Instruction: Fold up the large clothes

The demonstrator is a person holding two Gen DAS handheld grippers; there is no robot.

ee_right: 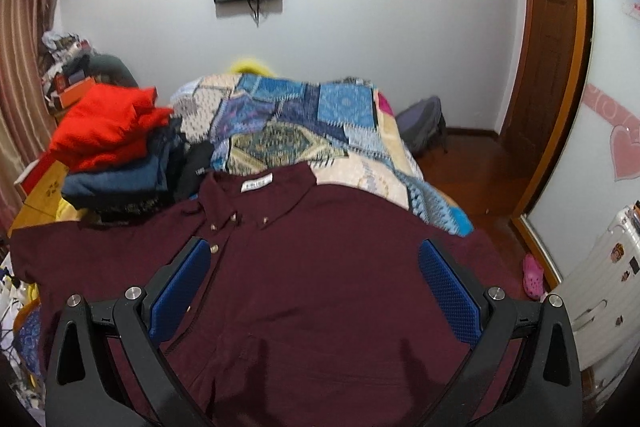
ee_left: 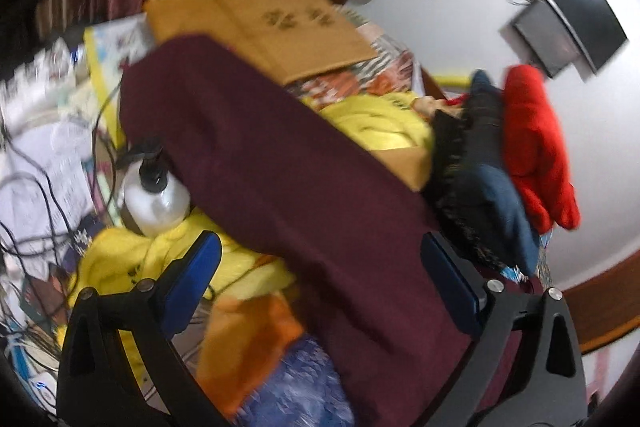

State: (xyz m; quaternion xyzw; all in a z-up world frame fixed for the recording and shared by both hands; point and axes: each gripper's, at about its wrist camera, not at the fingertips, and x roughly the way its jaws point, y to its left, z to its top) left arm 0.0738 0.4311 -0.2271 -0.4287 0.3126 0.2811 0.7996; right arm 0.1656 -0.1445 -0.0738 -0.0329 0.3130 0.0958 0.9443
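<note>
The maroon button-down shirt lies spread face up on the bed, collar toward the far wall, with no fold visible yet, so the task seems to be at its start. The right gripper hovers over the chest with fingers spread and empty; the left gripper, also spread and holding nothing, looks along a sleeve beside a stack of folded clothes. Next, each likely needs to pinch an edge and carry it inward.
</note>
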